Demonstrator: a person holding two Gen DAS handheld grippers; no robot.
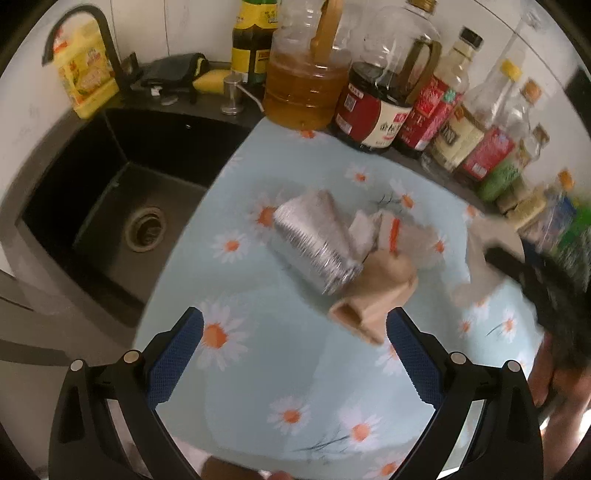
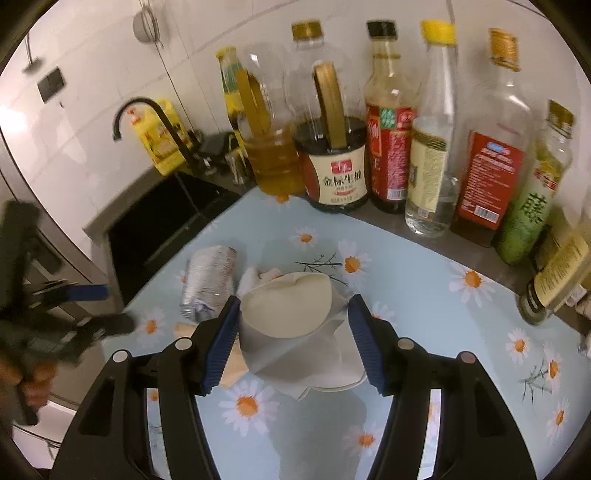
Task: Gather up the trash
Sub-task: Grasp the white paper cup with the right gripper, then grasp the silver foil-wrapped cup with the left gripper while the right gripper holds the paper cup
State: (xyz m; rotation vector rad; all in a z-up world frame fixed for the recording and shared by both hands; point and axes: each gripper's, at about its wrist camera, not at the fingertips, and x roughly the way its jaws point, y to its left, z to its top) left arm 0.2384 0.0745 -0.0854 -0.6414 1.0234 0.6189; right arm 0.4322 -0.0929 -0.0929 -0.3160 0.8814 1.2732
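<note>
Trash lies in a pile on the daisy-print mat point(image 1: 277, 369): a crushed foil tray point(image 1: 314, 240), crumpled white paper point(image 1: 364, 230) and a tan paper piece point(image 1: 373, 299). My left gripper point(image 1: 295, 332) is open and empty, just short of the tan piece. In the right wrist view my right gripper point(image 2: 293, 328) is open, its jaws either side of a white crumpled paper cup point(image 2: 291, 314). The foil tray point(image 2: 208, 280) lies to its left. The left gripper point(image 2: 88, 295) shows blurred at the left edge.
A black sink point(image 1: 122, 206) with a black tap point(image 1: 92, 33) lies left of the mat. A row of oil and sauce bottles point(image 2: 388, 147) stands along the back wall. A yellow bag point(image 1: 85, 70) and a yellow sponge point(image 1: 210, 79) sit behind the sink.
</note>
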